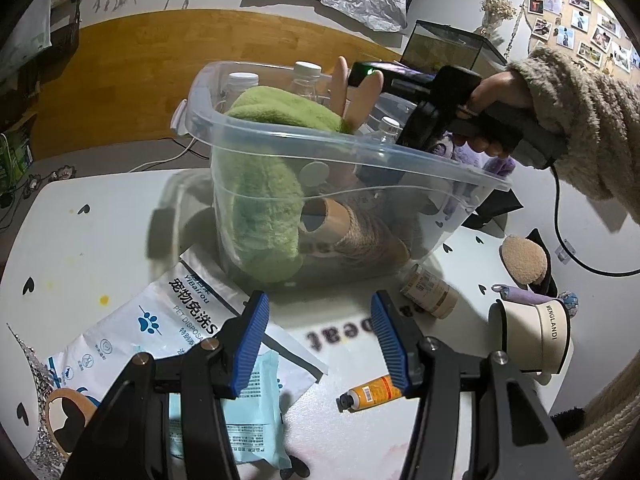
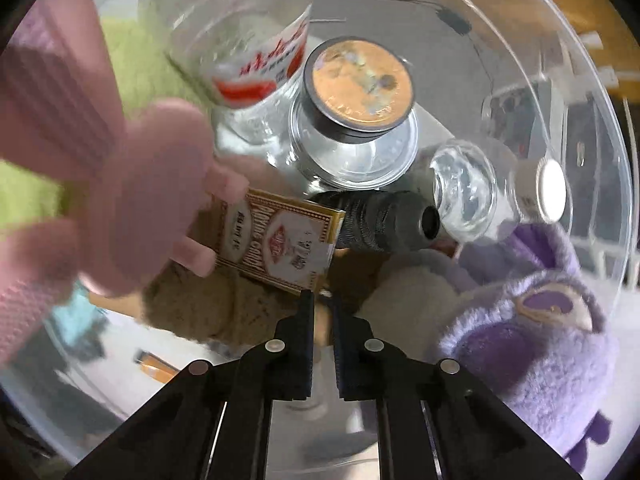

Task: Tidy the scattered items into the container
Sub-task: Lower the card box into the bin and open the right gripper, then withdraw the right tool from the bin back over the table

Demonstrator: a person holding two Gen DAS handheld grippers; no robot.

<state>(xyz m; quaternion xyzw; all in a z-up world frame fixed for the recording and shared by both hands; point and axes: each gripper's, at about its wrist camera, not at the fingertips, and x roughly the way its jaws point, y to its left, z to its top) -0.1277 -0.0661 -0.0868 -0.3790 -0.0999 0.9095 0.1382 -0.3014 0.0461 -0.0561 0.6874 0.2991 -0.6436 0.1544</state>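
Observation:
The clear plastic container [image 1: 280,140] stands mid-table, holding a green plush [image 1: 264,216], bottles and twine rolls. My left gripper [image 1: 320,308] hangs open in front of it over the table, with nothing between its blue pads. A hand [image 1: 496,92] in a fuzzy sleeve holds the right gripper down into the container's right side. In the right wrist view my right gripper [image 2: 322,300] points down into the bin, jaws nearly together and empty. Below it lie a card box [image 2: 280,240], a black thread spool [image 2: 384,220] and a purple plush slipper [image 2: 532,332]. A blurred pink plush [image 2: 140,200] fills the left.
On the table in front lie a white pet-wipes bag [image 1: 176,320], a blue packet [image 1: 256,420], an orange tube [image 1: 372,392], a small tan jar [image 1: 430,290], a cream cup [image 1: 532,332] and a beige puff [image 1: 524,260]. In the bin stand an orange-lidded jar [image 2: 360,84] and a red-labelled bottle [image 2: 248,40].

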